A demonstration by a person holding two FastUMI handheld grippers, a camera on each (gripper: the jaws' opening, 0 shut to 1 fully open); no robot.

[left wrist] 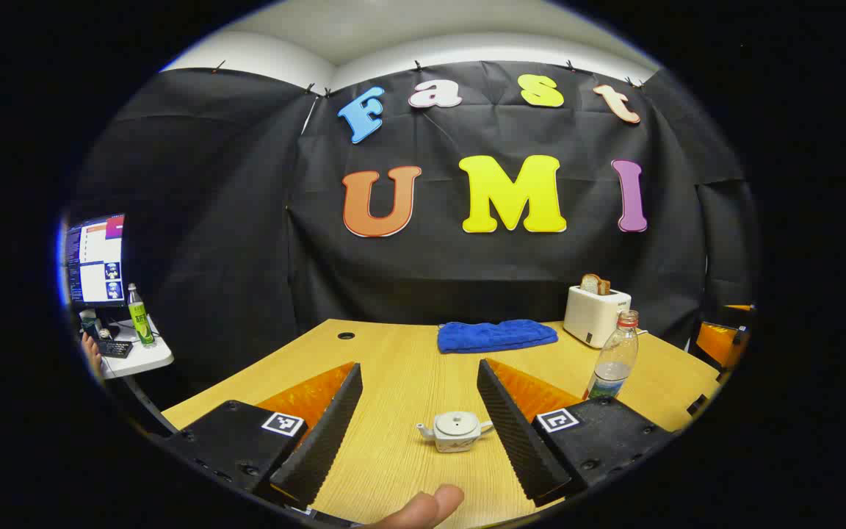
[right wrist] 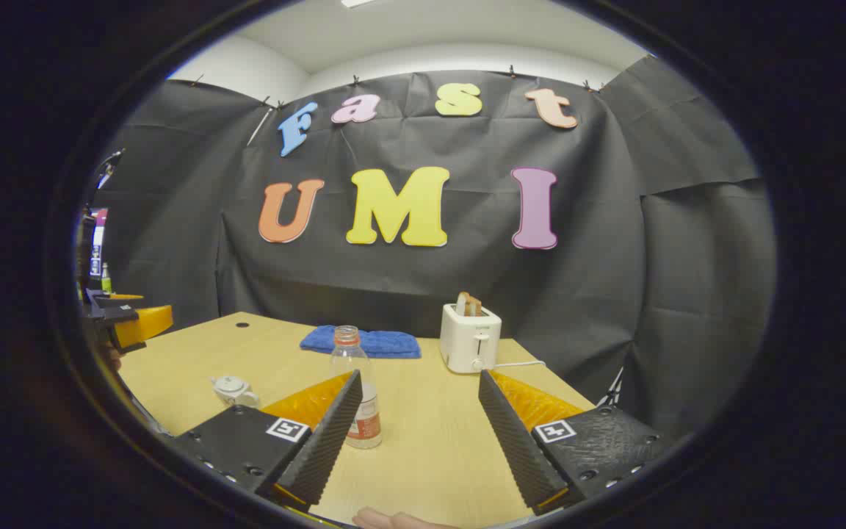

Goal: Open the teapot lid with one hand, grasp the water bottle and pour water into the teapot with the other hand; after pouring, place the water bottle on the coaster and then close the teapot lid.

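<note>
Wood-grain tabletop (left wrist: pixel 408 382) takes up the near ground in both views, pale yellow with a small dark hole near its far left corner. Closest in the left gripper view, a fingertip (left wrist: pixel 430 507) pokes up at the bottom edge, the rest of that hand cut off. Just past it the left gripper (left wrist: pixel 419 433) has its jaws spread wide, nothing between them but table, and the little white teapot (left wrist: pixel 455 430) sits right in that gap, closer to the right finger, lid on, spout side partly tucked behind the finger so it's hard to read. The water bottle (left wrist: pixel 614 360) stands further right, its base hidden behind the gripper body. In the right gripper view, a sliver of hand shows at the bottom edge, then the right gripper (right wrist: pixel 419 433), jaws also wide apart and gripping nothing; the water bottle (right wrist: pixel 355 389) stands just by its left finger, lower part covered by that finger, so I can't tell if they touch. The teapot (right wrist: pixel 233 389) is off to the left, small and a bit blurry. Further back there's a folded blue cloth (right wrist: pixel 364 342) and a white toaster (right wrist: pixel 470 336) with bread sticking out, cord trailing right. At the far left edge of that view the other gripper (right wrist: pixel 129 319) peeks in, mostly cut off. In the left gripper view, way off left, a side table with a monitor (left wrist: pixel 96 258) and a green bottle (left wrist: pixel 139 317).
</note>
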